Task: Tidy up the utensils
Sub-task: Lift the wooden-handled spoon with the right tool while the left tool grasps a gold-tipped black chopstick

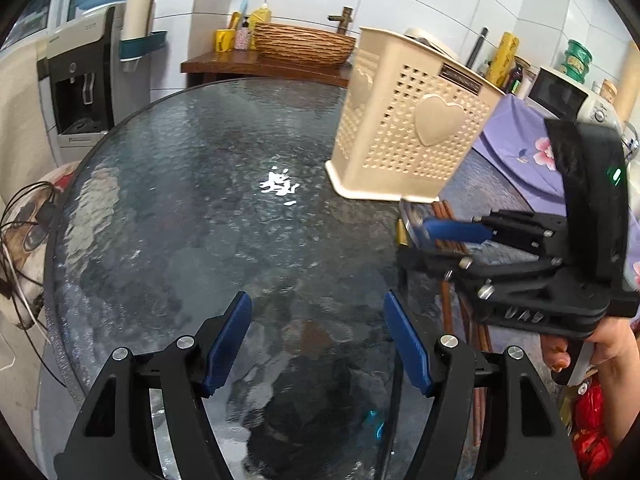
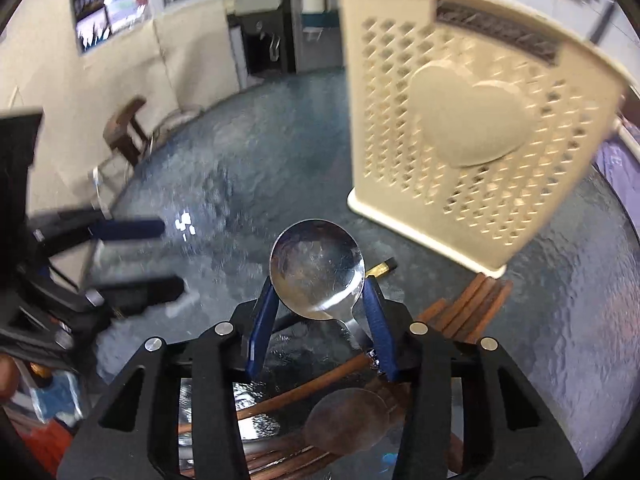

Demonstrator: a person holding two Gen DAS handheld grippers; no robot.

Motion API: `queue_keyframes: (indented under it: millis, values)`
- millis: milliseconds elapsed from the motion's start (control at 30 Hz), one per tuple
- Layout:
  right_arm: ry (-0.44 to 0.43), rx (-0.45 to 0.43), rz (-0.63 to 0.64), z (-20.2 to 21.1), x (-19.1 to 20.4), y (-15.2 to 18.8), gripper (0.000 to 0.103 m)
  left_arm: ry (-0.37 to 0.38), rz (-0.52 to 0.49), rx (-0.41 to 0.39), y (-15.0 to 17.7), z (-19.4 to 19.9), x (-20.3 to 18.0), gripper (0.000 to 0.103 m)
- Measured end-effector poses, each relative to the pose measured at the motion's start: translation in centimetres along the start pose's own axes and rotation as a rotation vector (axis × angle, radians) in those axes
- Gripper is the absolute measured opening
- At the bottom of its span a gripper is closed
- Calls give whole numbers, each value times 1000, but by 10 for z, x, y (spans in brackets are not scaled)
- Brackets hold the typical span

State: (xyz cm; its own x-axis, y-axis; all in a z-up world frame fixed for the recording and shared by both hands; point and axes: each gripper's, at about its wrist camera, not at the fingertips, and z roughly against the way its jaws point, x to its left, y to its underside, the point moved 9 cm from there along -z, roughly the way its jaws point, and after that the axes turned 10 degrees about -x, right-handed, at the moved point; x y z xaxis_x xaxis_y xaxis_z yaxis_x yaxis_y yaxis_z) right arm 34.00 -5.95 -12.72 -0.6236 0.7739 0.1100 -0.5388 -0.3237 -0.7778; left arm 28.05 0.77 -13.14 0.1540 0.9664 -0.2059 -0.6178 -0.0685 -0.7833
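Right gripper [image 2: 318,308] seems clamped across the metal spoon [image 2: 316,268] at its bowl; that curved, slick hold could slip before the holder [image 2: 460,120].

free: glass table [image 1: 180,200] bare across its middle and left edge | obstacles: cream basket [image 1: 404,120] upright near far right edge; brown chopsticks [image 2: 472,308] piled at right edge, just before the basket

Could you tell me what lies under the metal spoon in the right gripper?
Under the spoon lie the glass table and brown chopsticks; the gripper hides its handle.
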Motion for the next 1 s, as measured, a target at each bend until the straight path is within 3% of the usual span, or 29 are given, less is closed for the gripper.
queue_keyframes:
  millis: [67,133,267,433,667,733,867,933,1000]
  values:
    - [-6,-48,-52,11,-2,-9,44,19,-15,13,0,-5,-9,65]
    - [7,-95,-78,25,-8,-17,44,49,-29,36,1,-11,-19,55]
    - [22,-186,-143,57,-21,-30,44,107,-48,91,-2,-29,-41,47]
    - [39,-247,-174,86,-31,-37,44,144,-95,134,-8,-50,-66,39]
    - [60,-285,-193,111,-39,-34,44,130,-125,205,-10,-81,-79,30]
    - [59,-290,-197,113,-39,-33,44,127,-132,212,-13,-87,-82,22]
    - [58,-296,-199,116,-37,-34,44,100,-173,221,-18,-99,-88,18]
    - [56,-300,-203,118,-37,-34,44,70,-195,220,-20,-103,-90,9]
    - [54,-305,-205,119,-35,-34,44,53,-220,217,-22,-107,-92,7]
